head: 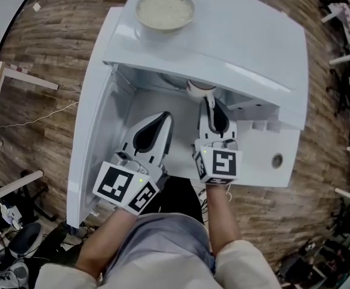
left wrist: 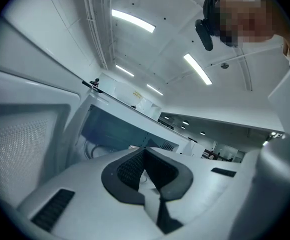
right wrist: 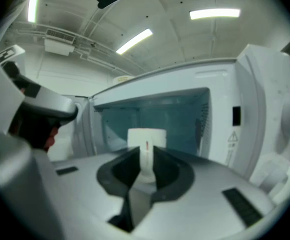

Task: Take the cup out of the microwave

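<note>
Right gripper: clamped on cup at microwave mouth.
Left gripper: jaws together, empty, 8 o'clock of cup.
Bowl: atop microwave, 11 o'clock of cup.

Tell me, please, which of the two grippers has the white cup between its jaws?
The right gripper: its jaws are closed on the white cylindrical cup. The left gripper holds its jaws together, with nothing between them.
</note>
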